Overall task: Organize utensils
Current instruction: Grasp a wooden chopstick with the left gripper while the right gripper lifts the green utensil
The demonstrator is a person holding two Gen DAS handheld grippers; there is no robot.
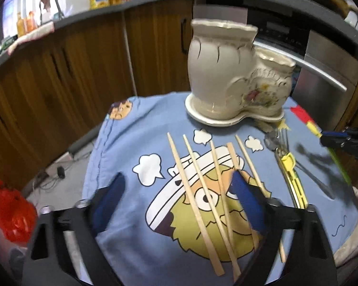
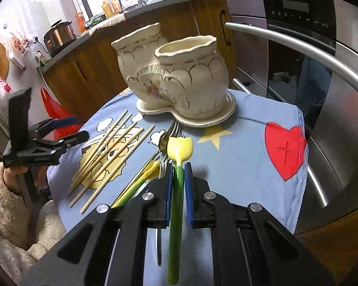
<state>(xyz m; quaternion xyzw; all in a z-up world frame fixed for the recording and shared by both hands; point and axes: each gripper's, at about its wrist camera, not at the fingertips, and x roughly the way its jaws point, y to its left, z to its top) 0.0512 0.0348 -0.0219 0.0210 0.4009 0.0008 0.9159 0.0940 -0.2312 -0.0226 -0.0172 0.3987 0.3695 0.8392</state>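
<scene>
A cream double-pot ceramic holder (image 1: 229, 78) (image 2: 179, 81) stands on its saucer at the far side of the blue cartoon cloth. Several wooden chopsticks (image 1: 202, 190) (image 2: 112, 152) lie loose on the cloth. My left gripper (image 1: 179, 190) is open, low over the chopsticks, its right pad touching them. My right gripper (image 2: 178, 181) is shut on a green-handled utensil with a yellow tulip head (image 2: 180, 147), held above the cloth. A metal fork and spoon (image 1: 278, 143) (image 2: 169, 135) and a second yellow-and-green utensil (image 1: 293, 178) (image 2: 140, 181) lie beside the chopsticks.
The blue cloth (image 1: 131, 143) (image 2: 245, 157) covers a small table. Wooden cabinets (image 1: 83, 71) and a steel oven with a bar handle (image 2: 298, 52) stand close behind. A red bag (image 1: 7, 209) sits at the left. The left gripper also shows in the right wrist view (image 2: 78, 128).
</scene>
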